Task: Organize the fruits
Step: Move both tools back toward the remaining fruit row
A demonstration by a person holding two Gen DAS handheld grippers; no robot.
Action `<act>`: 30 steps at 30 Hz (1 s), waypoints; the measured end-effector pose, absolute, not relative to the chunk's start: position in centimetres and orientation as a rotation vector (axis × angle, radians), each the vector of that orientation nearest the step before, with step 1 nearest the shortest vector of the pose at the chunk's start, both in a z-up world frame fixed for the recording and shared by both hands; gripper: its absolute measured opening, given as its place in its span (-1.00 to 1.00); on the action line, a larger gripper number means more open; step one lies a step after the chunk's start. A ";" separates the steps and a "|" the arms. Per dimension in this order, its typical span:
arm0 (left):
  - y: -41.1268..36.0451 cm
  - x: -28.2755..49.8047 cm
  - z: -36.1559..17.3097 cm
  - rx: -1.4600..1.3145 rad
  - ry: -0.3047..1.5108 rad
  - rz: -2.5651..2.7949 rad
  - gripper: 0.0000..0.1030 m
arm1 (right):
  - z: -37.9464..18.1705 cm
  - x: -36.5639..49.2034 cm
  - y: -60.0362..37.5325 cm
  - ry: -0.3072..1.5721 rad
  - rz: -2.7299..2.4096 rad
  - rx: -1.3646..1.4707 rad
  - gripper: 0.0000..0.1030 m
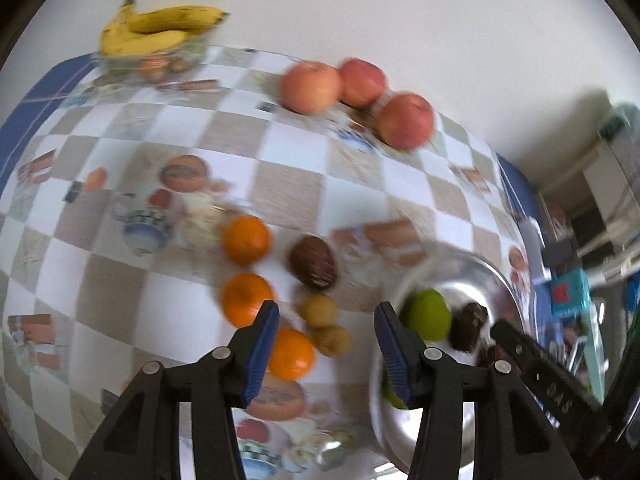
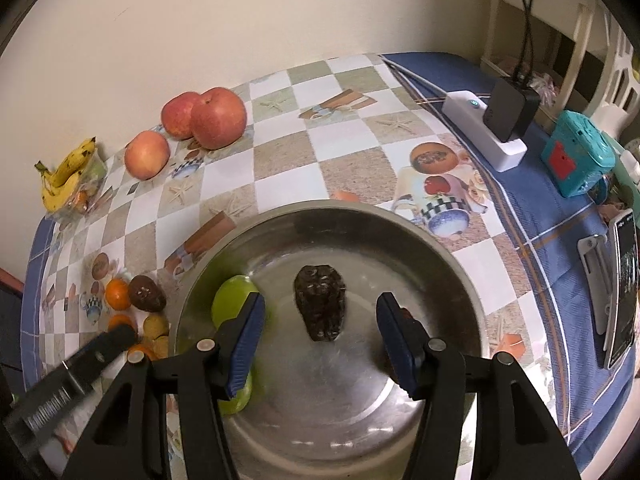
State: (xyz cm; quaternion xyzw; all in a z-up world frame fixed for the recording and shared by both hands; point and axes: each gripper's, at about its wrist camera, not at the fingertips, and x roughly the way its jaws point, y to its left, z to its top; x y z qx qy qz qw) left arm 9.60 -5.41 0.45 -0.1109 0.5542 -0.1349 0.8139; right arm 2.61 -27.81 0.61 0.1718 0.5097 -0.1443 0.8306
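My left gripper (image 1: 327,306) hangs open and holds nothing, above a cluster on the checked cloth: three oranges (image 1: 246,240), a dark brown fruit (image 1: 313,262) and two small yellowish fruits (image 1: 332,340). This view is blurred. My right gripper (image 2: 320,300) is open over the steel bowl (image 2: 440,248). A dark fruit (image 2: 320,304) lies on the bowl's bottom between its fingers, untouched by the pads. A green fruit (image 2: 230,300) sits partly behind the left finger (image 2: 244,344). Three apples (image 2: 218,118) stand near the wall. Bananas (image 2: 66,174) rest on a glass bowl at the far left.
On the blue cloth border at the right are a white power strip with a black adapter (image 2: 508,108), a teal toy camera (image 2: 576,160) and a phone (image 2: 622,284). The wall runs close behind the apples. The left gripper's finger (image 2: 100,348) shows blurred beside the bowl.
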 end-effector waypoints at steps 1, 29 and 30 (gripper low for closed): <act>-4.8 9.8 0.5 -0.243 1.178 -0.271 0.04 | 0.6 2.7 -27.5 1.084 -0.299 0.358 0.15; -0.2 10.5 -0.6 -0.209 1.163 -0.057 1.00 | 0.6 3.8 -22.9 1.070 -0.255 0.191 0.85; -0.2 10.5 -0.6 -0.205 1.164 -0.054 1.00 | 0.6 3.8 -22.9 1.068 -0.253 0.197 0.85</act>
